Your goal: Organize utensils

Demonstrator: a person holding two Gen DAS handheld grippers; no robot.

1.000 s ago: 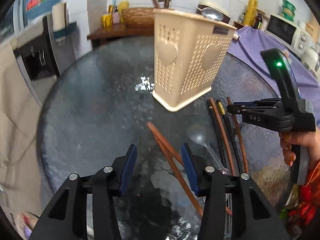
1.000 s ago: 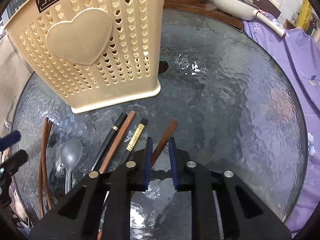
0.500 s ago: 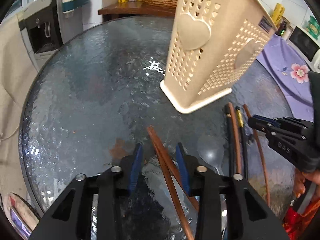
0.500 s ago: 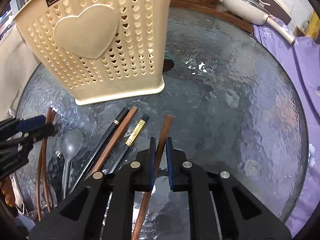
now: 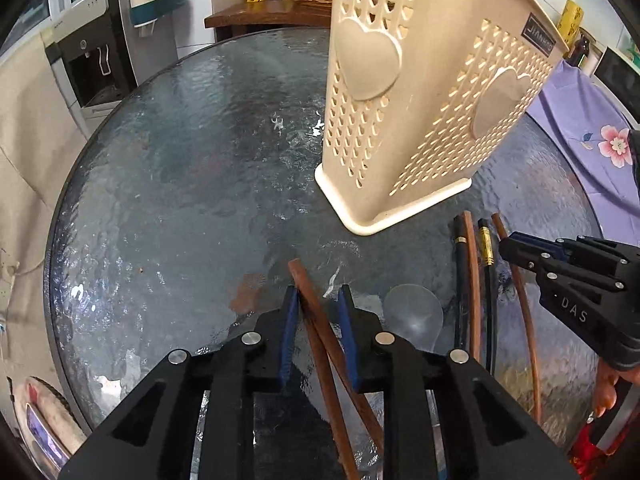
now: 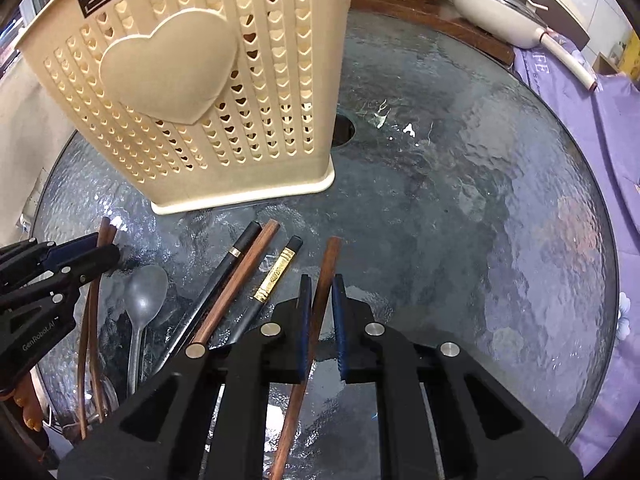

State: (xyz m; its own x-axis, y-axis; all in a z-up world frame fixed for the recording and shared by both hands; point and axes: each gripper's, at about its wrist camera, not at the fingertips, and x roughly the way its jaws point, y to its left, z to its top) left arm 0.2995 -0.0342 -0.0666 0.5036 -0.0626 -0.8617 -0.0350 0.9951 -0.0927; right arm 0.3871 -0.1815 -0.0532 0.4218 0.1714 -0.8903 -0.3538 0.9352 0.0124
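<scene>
Chopsticks run lengthwise between the closing left claw; right claw grips one brown chopstick, holder upper left.

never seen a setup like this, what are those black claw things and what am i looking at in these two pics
No robot here: a person holds a two-finger handheld gripper in each hand, and each picture comes from a fisheye camera on one gripper, looking along its fingers.

In the left view, the left gripper is closing its jaws around a pair of brown chopsticks lying on the round glass table.

In the right view, the right gripper has its jaws nearly together around a single brown chopstick.

Also on the table: a cream utensil holder with heart-shaped holes, a spoon, and three more loose chopsticks, two black and one brown.
</scene>
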